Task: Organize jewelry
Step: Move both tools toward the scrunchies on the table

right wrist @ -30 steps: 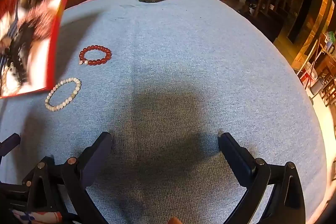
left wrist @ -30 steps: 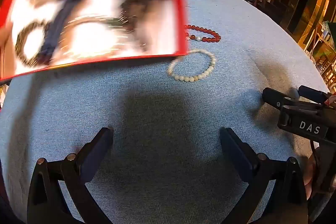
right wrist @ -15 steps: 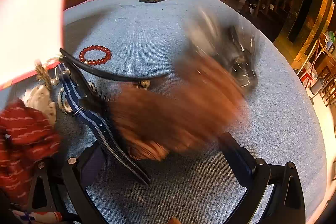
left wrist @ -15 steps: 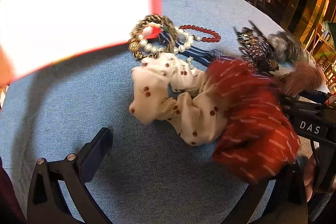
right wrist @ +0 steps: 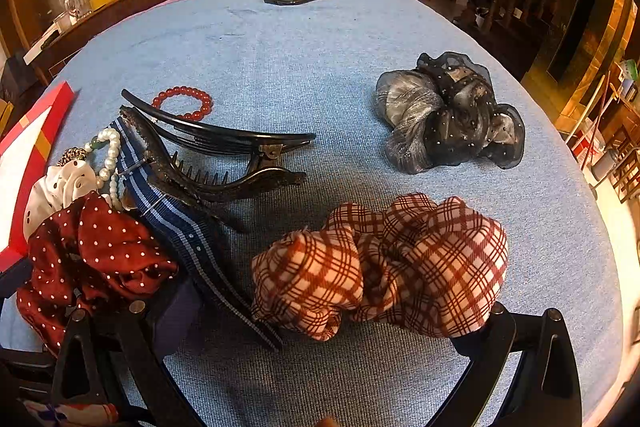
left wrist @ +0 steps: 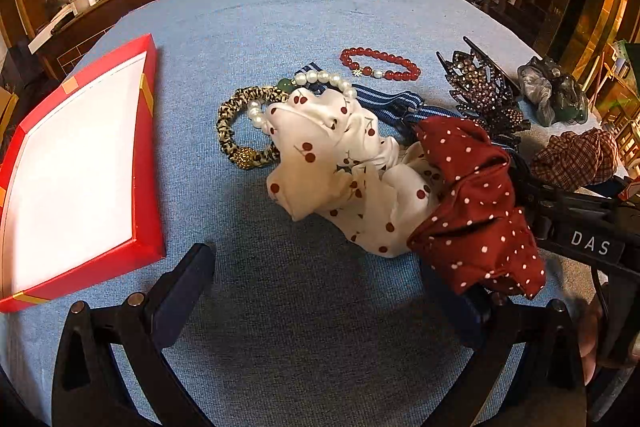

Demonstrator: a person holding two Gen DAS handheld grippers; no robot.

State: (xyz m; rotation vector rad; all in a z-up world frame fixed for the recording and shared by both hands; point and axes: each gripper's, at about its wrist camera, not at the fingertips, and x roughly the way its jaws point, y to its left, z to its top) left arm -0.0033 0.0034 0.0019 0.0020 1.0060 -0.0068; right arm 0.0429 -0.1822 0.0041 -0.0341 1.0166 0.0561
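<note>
Red bracelet: flat on the blue cloth, far side of the pile, apart from the rest.
Pearl bracelet: partly under the cherry scrunchie, overlapping the leopard bracelet.
Dotted scrunchie: dark red, leaning on the cherry scrunchie, over the left gripper's right finger.
Striped band: navy, running beneath both scrunchies and the hair claw.
Hair claw: jewelled, lying on its side; whether it touches the red bracelet cannot be told.
Plaid scrunchie: just before the right gripper, against its right finger.
Grey scrunchie: alone, well apart, far right.
Red box: white inside, flat at the left, apart from the pile.
Left gripper: fingers wide, holding nothing.
Right gripper: fingers wide, holding nothing.
</note>
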